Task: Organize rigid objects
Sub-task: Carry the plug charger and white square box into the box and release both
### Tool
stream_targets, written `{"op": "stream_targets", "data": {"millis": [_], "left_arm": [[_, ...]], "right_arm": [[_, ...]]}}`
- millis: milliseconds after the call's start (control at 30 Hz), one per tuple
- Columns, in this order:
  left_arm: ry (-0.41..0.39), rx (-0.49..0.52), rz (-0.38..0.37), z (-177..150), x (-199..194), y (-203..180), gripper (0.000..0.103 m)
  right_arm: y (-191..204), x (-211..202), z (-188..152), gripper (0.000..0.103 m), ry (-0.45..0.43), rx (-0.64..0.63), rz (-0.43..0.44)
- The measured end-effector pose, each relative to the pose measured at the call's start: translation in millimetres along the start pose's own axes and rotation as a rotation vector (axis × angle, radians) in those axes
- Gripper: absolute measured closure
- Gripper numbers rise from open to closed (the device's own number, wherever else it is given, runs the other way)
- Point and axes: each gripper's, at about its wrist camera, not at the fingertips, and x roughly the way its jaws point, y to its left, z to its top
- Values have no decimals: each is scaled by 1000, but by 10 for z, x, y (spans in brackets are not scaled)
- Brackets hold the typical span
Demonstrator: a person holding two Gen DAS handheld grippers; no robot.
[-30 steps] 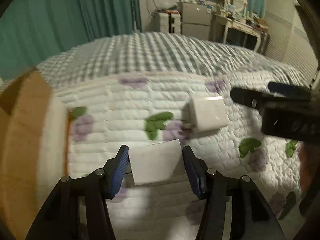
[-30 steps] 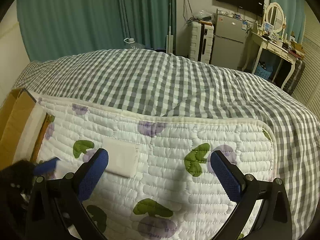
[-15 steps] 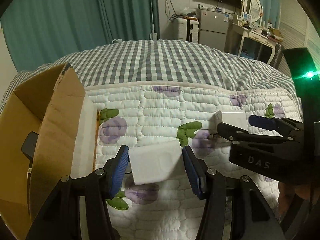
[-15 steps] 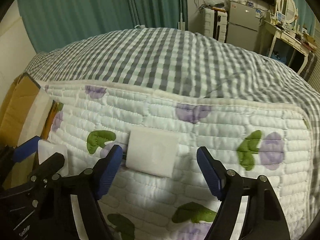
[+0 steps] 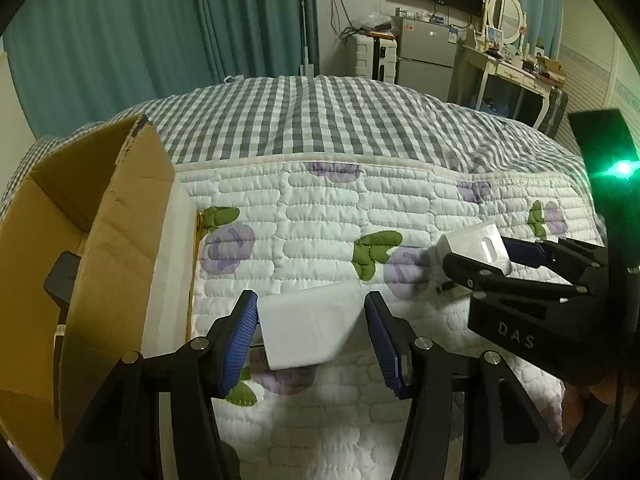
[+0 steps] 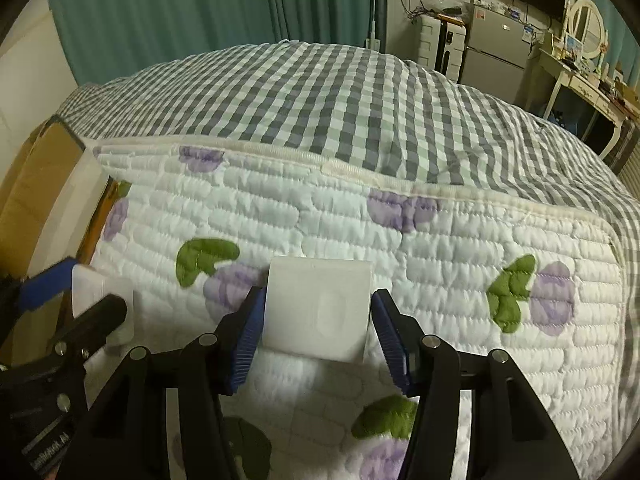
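My left gripper [image 5: 310,330] is shut on a white rectangular block [image 5: 310,330] and holds it above the quilt, just right of an open cardboard box [image 5: 80,240]. My right gripper [image 6: 318,322] has its blue pads against both sides of a second white block, a charger-like adapter [image 6: 318,312] on the quilt. That adapter also shows in the left wrist view [image 5: 474,248], between the right gripper's fingers [image 5: 520,252]. The left gripper and its block show at the left edge of the right wrist view [image 6: 96,296].
A white quilt with purple flowers and green leaves [image 5: 320,220] covers a grey checked bed cover [image 5: 320,120]. A dark object [image 5: 60,280] lies inside the box. Green curtains, a small fridge [image 5: 426,56] and a dressing table [image 5: 516,68] stand beyond the bed.
My left gripper carried its white block left toward the cardboard box. My right gripper moved in over the white adapter and closed from wide open onto its sides.
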Motion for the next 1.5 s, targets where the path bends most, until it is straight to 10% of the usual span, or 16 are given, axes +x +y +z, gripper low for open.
{"op": "stream_targets", "data": {"millis": [900,1500], "left_arm": [[-204,-22,-124,0,-1540,323,47],[-296,-31,-7,259,-1882,1636,47]], "right_arm": [[286,-1755,-404,50,-202,121,-88],[1820,-2496,183,50,-368,-71,71]]}}
